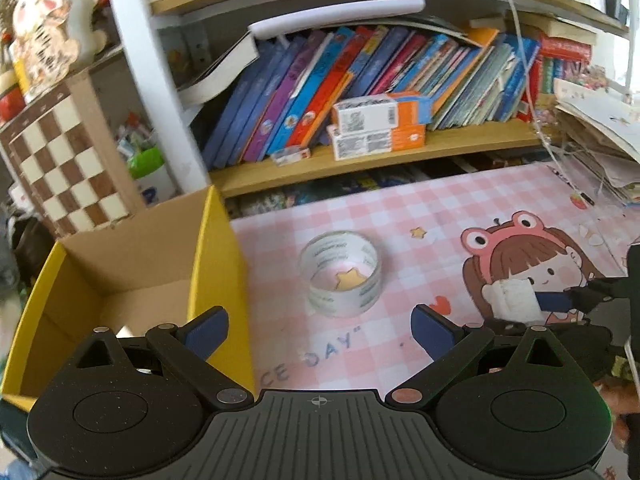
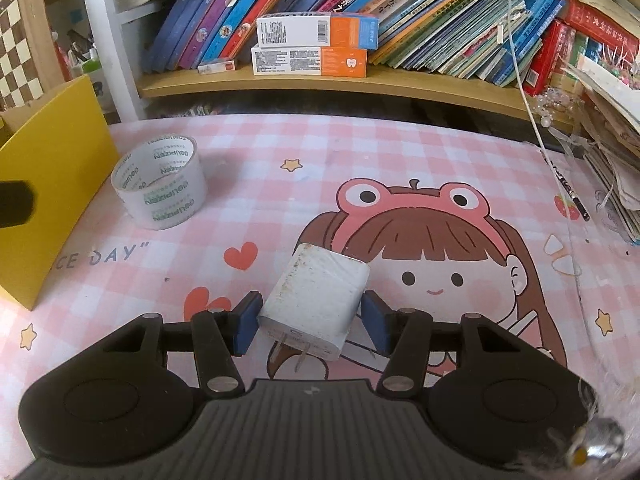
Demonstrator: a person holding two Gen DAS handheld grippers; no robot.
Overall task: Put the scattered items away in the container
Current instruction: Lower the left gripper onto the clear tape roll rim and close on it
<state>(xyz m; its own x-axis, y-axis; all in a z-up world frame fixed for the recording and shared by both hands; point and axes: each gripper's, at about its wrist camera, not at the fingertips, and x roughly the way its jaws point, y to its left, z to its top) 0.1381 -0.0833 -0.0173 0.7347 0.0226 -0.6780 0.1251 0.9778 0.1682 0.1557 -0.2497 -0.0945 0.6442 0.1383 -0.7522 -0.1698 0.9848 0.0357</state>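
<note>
Right wrist view: the right claw pinches a white charger plug between its blue pads, one pad on each side of the body, with the two metal prongs pointing back toward the camera. The plug hangs over the pink checked mat that covers the desk, above the printed girl in a frog hat. Ahead and to the left of this claw a roll of clear tape stands on its flat edge on the mat, just beside the yellow cardboard box at the far left. Beyond the desk edge, leaning books fill a wooden shelf, with two stacked cartons in front of them.

Left wrist view: the left claw is spread wide with nothing between its pads, hovering by the box's right wall. The box opens to its left, brown inside. The tape sits just ahead of this claw, between its fingertips in line of sight. At the right edge the right claw shows with the plug.
</note>
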